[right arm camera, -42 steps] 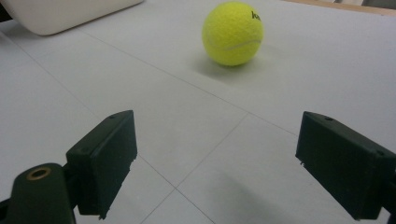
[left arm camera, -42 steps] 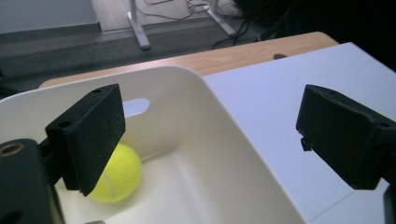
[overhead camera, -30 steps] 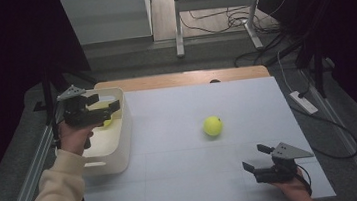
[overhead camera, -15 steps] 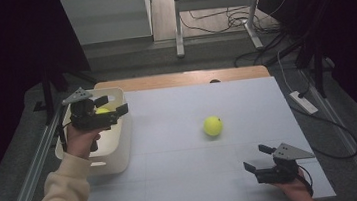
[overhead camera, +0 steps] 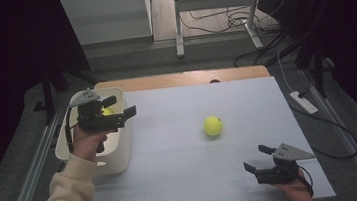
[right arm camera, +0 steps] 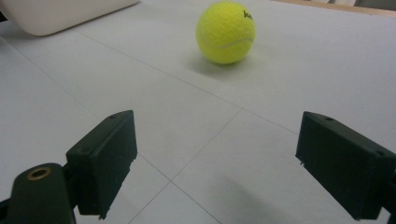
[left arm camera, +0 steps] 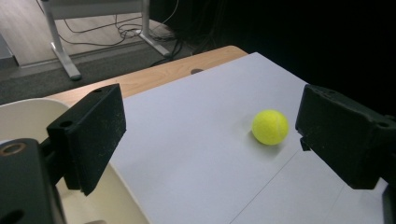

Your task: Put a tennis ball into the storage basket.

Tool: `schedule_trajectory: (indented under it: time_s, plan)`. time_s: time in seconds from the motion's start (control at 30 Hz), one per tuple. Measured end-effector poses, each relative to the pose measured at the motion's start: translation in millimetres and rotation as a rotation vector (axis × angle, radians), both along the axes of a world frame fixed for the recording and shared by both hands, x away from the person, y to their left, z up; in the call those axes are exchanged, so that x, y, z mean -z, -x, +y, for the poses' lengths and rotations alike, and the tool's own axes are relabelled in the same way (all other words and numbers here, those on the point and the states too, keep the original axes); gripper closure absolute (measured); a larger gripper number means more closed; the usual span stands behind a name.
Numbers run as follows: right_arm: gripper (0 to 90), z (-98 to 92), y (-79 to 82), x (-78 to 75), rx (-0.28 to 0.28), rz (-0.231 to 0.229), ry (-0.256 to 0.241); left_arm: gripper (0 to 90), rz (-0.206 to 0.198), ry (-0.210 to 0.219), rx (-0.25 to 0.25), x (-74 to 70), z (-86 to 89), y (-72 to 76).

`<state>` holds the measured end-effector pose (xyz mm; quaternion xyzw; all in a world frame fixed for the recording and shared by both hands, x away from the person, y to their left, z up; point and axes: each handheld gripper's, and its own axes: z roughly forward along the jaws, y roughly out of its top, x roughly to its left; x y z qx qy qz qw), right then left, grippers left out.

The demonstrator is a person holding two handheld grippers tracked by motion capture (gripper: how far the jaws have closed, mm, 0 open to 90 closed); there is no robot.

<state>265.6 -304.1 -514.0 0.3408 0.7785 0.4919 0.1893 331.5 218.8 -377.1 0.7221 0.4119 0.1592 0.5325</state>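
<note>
One ball (overhead camera: 105,111), I think, already lies in the white bin (overhead camera: 122,154) under my left tongs (overhead camera: 123,112), which gape empty. The other ball (overhead camera: 213,125) waits mid-surface; my right tongs (overhead camera: 258,158), also apart, rest well short of it.

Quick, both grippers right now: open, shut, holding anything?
Left gripper: open, holding nothing, above the white plastic bin.
Right gripper: open, holding nothing, short of the yellow tennis ball.

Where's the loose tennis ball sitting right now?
In the high view the tennis ball lies on the white table, right of centre, between the bin and the right gripper.
</note>
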Motion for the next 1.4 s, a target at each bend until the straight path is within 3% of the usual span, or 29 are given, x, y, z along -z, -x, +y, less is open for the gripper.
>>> schedule_trajectory:
  time_s: [1.4]
  plan:
    - [12.3,2.2,-2.0,-0.8,-0.008,-0.002,-0.002,10.0,-0.014,0.016,0.095,3.5,-44.9,-0.4]
